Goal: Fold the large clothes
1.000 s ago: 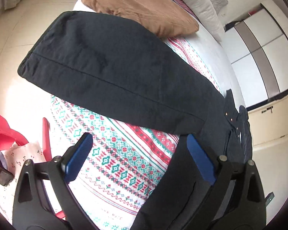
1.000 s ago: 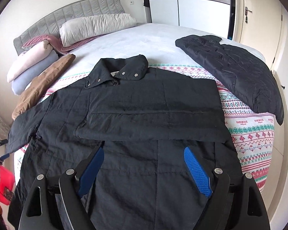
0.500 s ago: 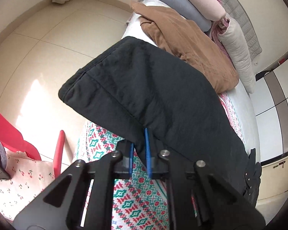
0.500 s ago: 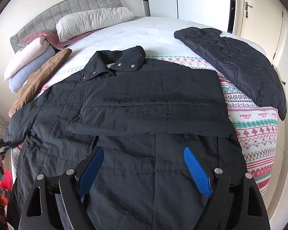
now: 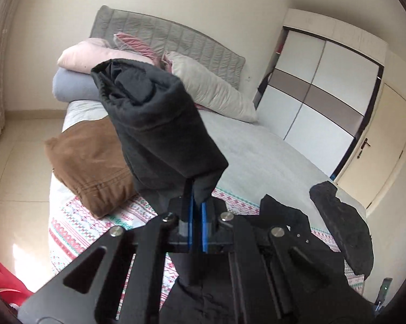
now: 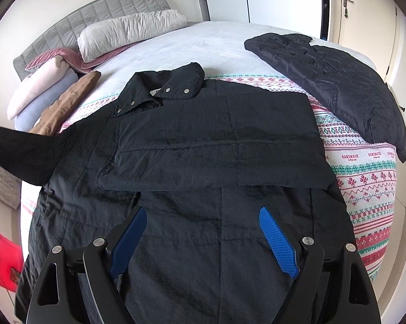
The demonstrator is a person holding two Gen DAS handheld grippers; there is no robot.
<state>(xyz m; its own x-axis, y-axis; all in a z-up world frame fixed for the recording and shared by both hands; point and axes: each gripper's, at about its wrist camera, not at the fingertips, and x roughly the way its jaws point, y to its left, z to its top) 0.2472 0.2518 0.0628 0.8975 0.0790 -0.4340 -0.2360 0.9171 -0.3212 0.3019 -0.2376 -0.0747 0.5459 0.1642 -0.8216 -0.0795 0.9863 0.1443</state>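
A large black jacket lies spread on the bed, collar toward the headboard, its right sleeve folded flat across the chest. My left gripper is shut on the jacket's left sleeve and holds it lifted off the bed, cuff end up. That raised sleeve shows at the left edge of the right wrist view. My right gripper is open and empty, hovering over the jacket's lower body.
A second black jacket lies folded on the bed's right side. A brown folded garment, rolled blankets and a pillow sit near the grey headboard. A wardrobe and door stand beyond. A red object stands beside the bed.
My left gripper closed on the left sleeve and raised it off the bed, swinging up toward the headboard. My right gripper stayed open over the jacket's lower part.
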